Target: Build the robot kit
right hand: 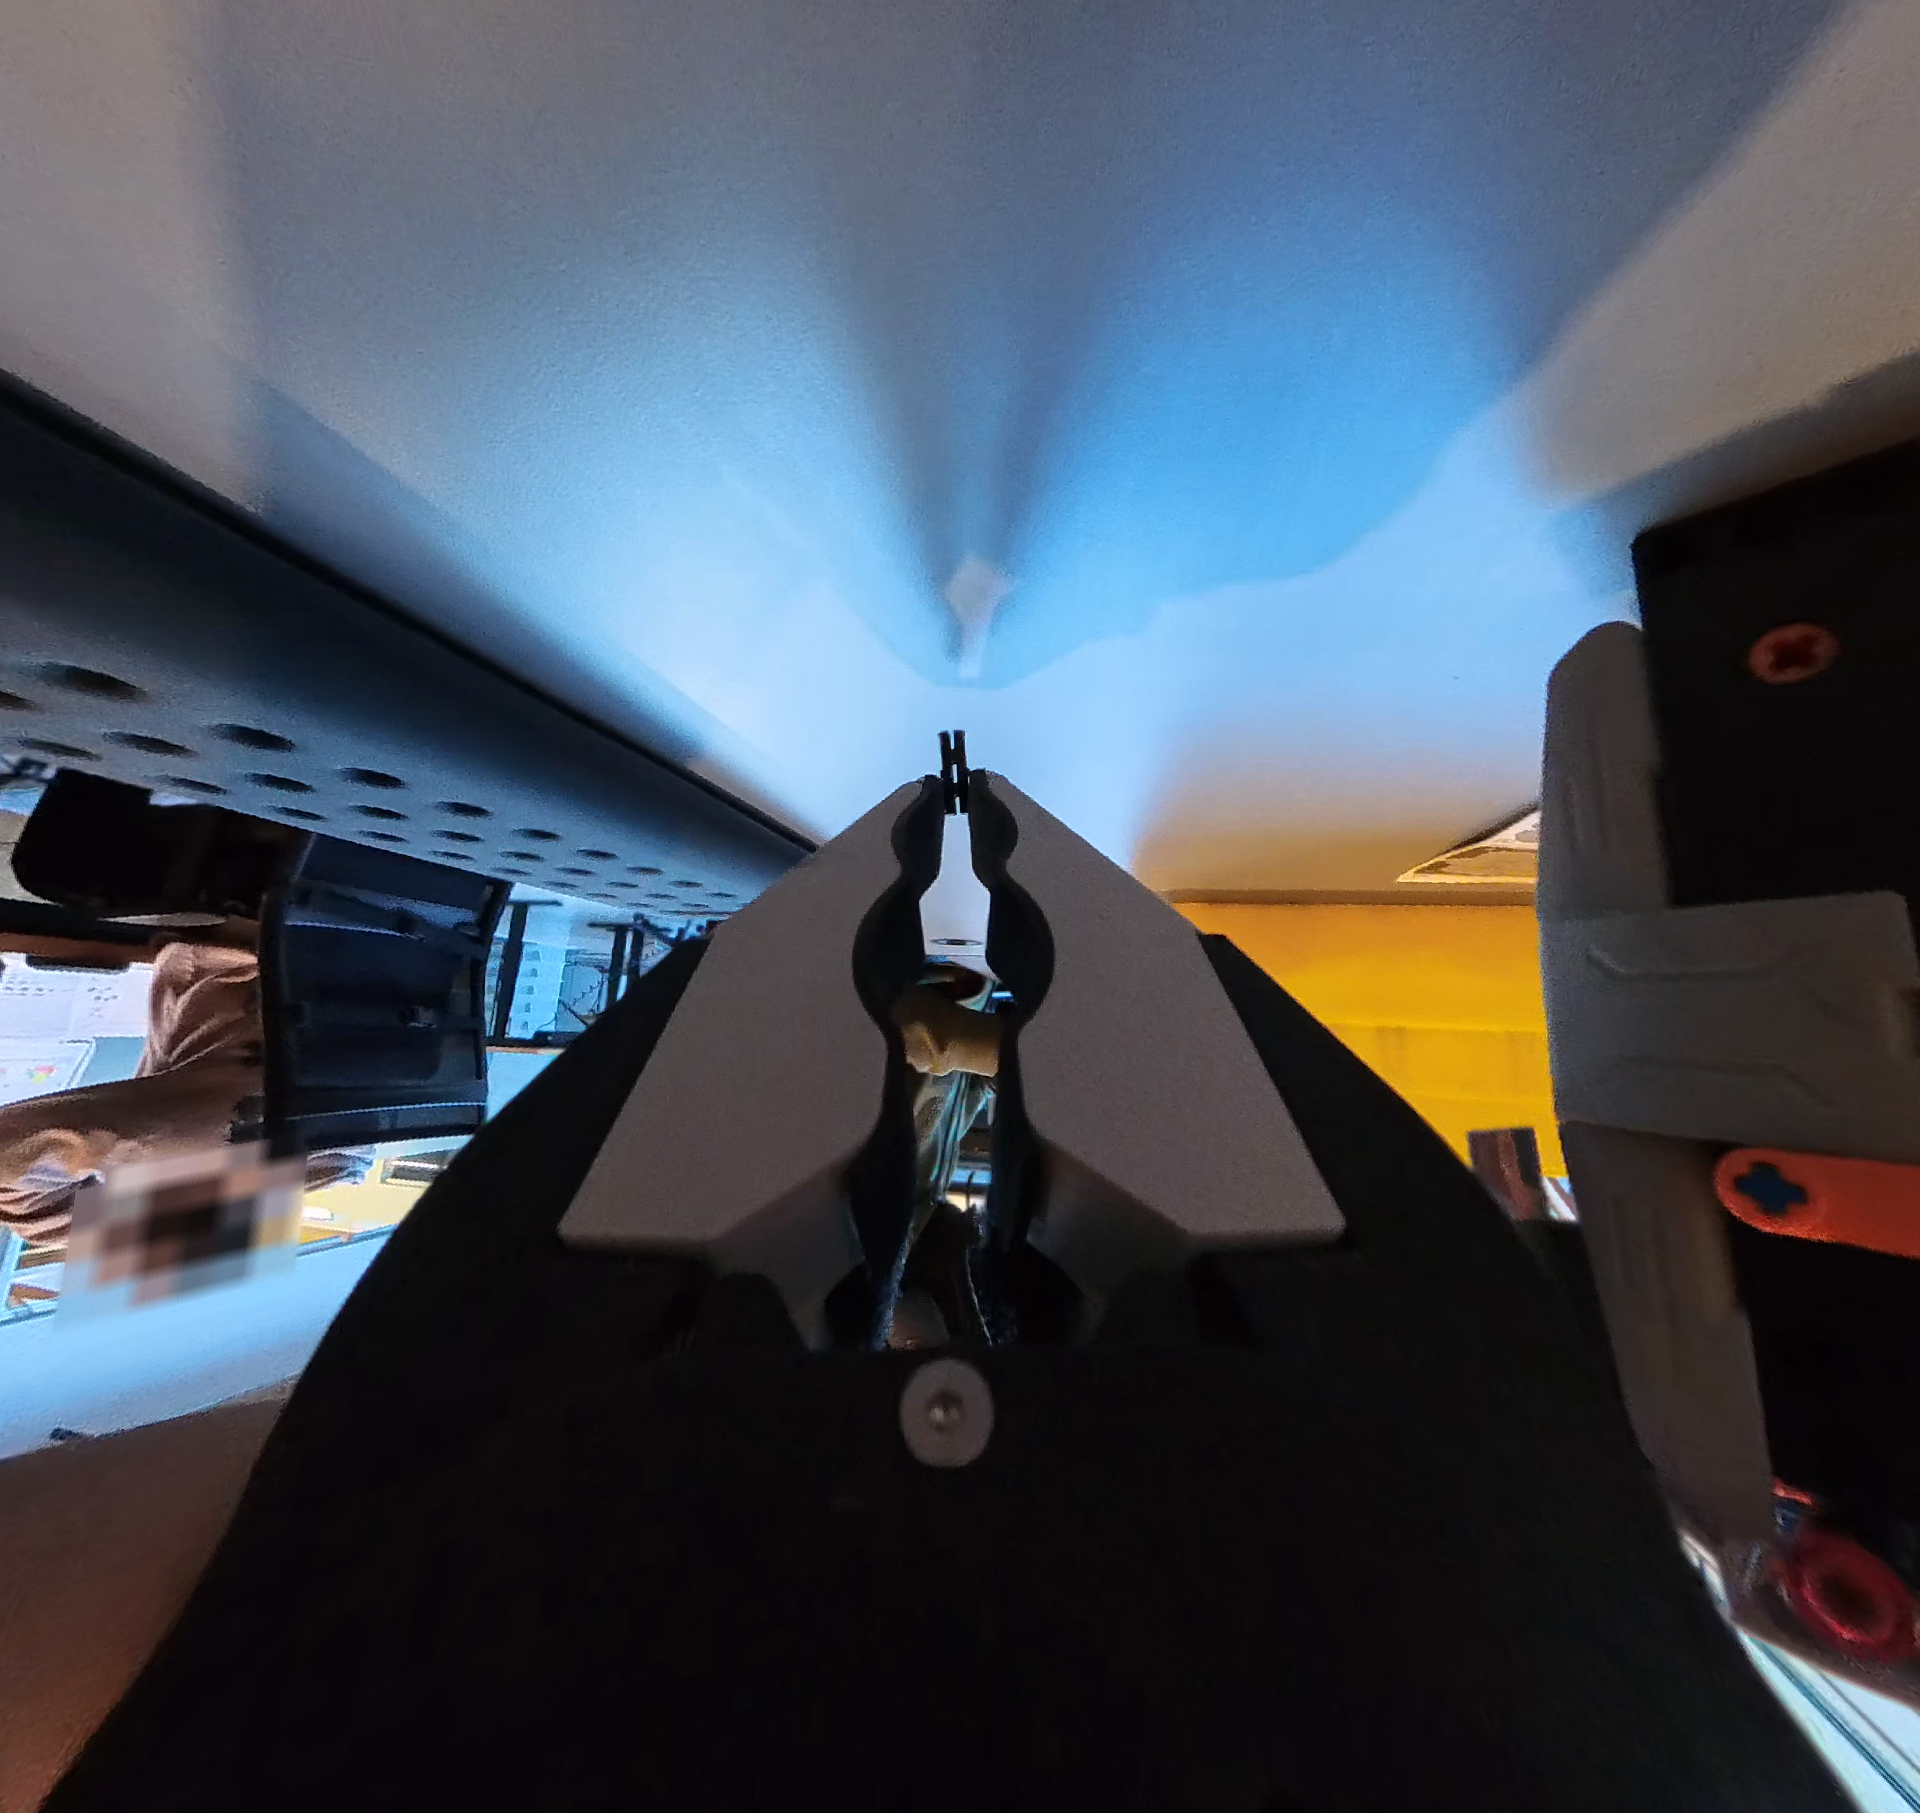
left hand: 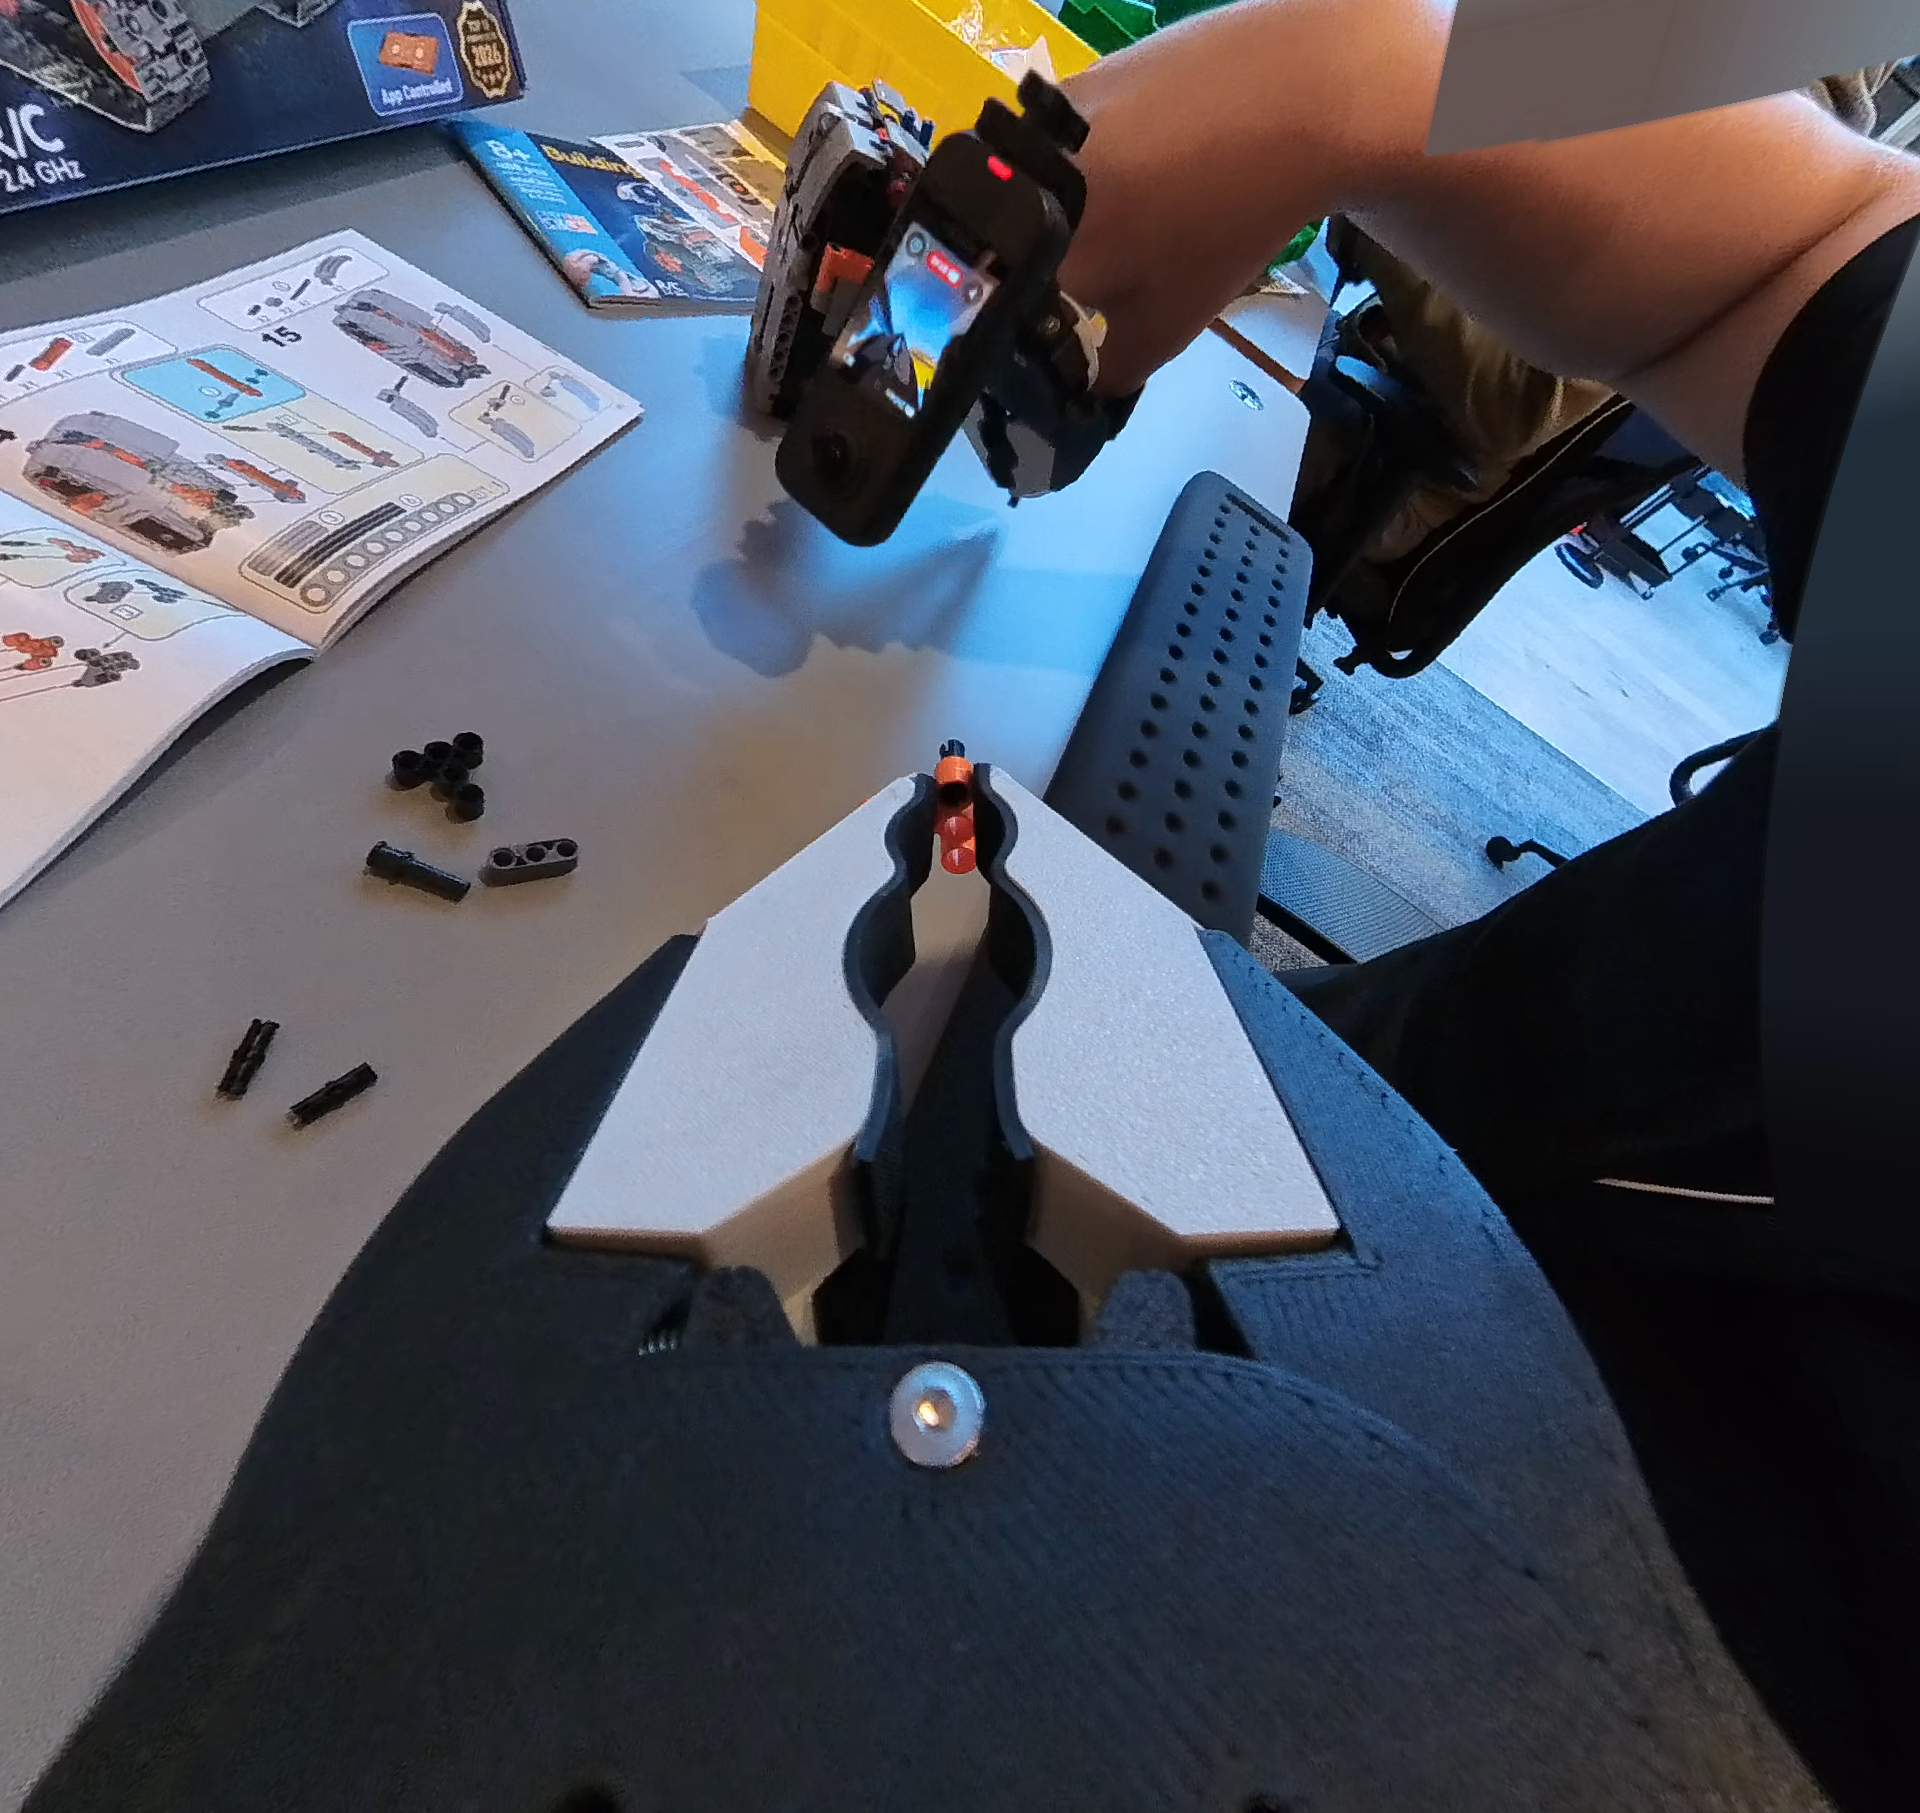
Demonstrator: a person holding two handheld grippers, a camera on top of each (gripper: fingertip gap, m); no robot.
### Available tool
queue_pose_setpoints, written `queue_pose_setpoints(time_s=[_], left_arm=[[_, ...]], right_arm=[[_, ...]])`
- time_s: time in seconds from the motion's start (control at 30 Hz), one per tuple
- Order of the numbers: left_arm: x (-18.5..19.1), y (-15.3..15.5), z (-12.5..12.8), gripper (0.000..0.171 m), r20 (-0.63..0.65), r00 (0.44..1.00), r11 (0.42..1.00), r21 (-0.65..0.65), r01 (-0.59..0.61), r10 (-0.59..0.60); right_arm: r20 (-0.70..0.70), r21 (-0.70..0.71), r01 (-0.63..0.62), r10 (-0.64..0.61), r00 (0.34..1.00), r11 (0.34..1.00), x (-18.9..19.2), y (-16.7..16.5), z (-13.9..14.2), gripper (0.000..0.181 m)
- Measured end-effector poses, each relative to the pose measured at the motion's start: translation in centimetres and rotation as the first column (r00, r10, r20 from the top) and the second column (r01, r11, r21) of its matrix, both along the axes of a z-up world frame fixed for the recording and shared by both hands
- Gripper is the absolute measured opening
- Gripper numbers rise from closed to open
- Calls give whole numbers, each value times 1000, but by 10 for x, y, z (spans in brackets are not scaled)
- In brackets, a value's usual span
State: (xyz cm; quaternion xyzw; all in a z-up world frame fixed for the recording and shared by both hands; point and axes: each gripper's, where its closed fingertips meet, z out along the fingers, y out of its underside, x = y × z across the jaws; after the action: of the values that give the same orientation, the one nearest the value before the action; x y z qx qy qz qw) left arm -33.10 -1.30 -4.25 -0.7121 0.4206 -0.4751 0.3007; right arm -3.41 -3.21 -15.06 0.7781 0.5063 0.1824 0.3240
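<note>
My left gripper is shut on a small orange connector piece with a black pin end, held above the grey table near its right edge. My right gripper is shut on a thin black pin and points at the table surface close up. In the left wrist view the right gripper with its camera hangs in front of a grey, black and orange brick vehicle model. The same model fills the right edge of the right wrist view. Loose black pins and small connectors lie left of the left gripper.
An open instruction booklet lies at the left, a second booklet and the kit box farther back. A yellow bin stands behind the model. A black perforated chair back is at the table's right edge.
</note>
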Motion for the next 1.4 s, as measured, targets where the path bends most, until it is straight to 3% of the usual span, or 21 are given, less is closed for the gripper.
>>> queue_pose_setpoints(time_s=[0.43,1.4], left_arm=[[1,2,2,4,11,1000,1000,-2,4,-4],[0,2,1,4,10,1000,1000,-4,1,-1]], right_arm=[[74,-19,16,-15,997,1000,7,1,-5,3],[55,-18,25,-24,998,1000,6,4,-9,4]])
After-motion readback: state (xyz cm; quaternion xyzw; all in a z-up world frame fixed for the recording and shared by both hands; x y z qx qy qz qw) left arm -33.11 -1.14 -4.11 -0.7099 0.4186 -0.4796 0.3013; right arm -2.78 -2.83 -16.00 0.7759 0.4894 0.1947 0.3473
